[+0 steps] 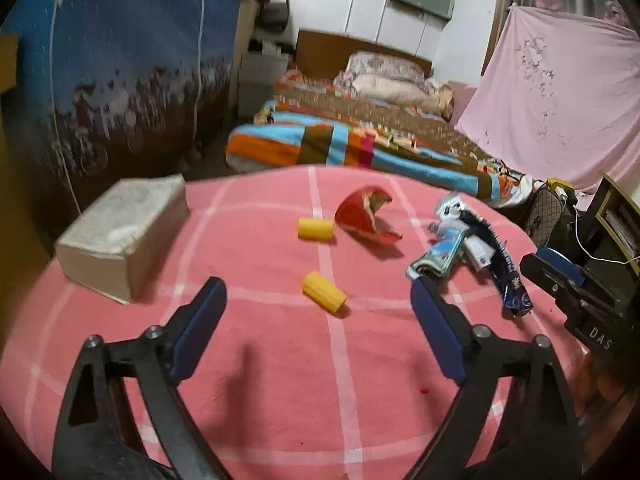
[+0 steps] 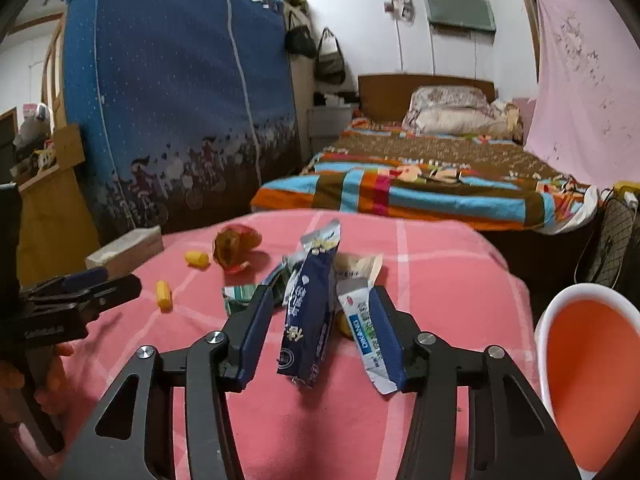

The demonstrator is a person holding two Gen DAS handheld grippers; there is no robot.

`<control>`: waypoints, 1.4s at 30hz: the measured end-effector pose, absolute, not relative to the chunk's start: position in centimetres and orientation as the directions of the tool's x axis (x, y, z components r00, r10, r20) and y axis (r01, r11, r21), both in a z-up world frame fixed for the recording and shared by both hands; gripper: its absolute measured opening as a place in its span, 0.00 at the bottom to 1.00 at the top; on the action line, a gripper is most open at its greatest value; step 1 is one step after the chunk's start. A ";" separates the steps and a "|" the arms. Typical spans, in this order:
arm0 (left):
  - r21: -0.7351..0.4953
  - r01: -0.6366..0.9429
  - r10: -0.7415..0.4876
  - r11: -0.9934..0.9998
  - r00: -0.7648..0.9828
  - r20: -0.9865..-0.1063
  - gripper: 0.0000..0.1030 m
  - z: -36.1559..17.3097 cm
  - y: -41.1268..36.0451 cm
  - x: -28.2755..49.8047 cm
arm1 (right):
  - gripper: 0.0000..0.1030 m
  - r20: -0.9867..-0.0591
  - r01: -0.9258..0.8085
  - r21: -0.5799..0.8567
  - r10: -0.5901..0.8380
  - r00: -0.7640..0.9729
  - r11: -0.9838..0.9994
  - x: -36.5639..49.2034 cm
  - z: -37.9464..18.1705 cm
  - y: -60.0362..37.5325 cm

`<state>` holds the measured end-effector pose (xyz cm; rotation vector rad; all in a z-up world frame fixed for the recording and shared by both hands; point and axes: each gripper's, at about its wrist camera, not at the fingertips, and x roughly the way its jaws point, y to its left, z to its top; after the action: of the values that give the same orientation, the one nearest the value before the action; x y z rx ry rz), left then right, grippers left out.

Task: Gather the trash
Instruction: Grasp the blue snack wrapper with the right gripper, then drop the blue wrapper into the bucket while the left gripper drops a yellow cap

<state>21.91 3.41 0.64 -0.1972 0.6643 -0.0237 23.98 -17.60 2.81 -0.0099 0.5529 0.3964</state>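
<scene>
Trash lies on a table with a pink checked cloth (image 1: 280,360). My left gripper (image 1: 318,292) is open, its fingers either side of a yellow piece (image 1: 324,292). Beyond lie a second yellow piece (image 1: 315,229), a red fruit peel (image 1: 366,216) and crumpled wrappers (image 1: 460,240). My right gripper (image 2: 320,312) is open around a dark blue wrapper (image 2: 308,320); a white wrapper (image 2: 368,332) lies against its right finger. The peel (image 2: 234,246) and yellow pieces (image 2: 163,295) show at its left. The right gripper also shows at the right edge of the left wrist view (image 1: 576,292).
A white tissue box (image 1: 124,232) sits at the table's left. A white bin with a red liner (image 2: 592,376) stands at the table's right. A bed (image 1: 360,128), an upright blue mattress (image 2: 180,100) and a pink sheet (image 1: 560,92) lie beyond.
</scene>
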 end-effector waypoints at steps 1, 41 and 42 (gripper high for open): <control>-0.201 -0.042 -0.094 0.979 0.778 -0.622 0.66 0.5 3.5 22.2 | 0.44 -0.523 -0.371 0.098 0.365 0.771 0.924 24.1 2.6 -17.5; -0.230 0.047 -0.183 0.972 0.764 -0.619 0.00 1.1 1.3 23.0 | 0.20 -0.521 -0.408 0.214 0.457 0.721 0.888 24.5 2.4 -18.5; -0.233 0.049 -0.186 0.971 0.766 -0.615 0.00 1.2 1.4 22.9 | 0.20 -0.512 -0.408 0.216 0.458 0.726 0.887 24.4 2.5 -18.6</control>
<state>22.88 1.40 1.18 -0.2090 0.6877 -0.1284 24.39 -18.58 2.49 0.0903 0.5882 0.4780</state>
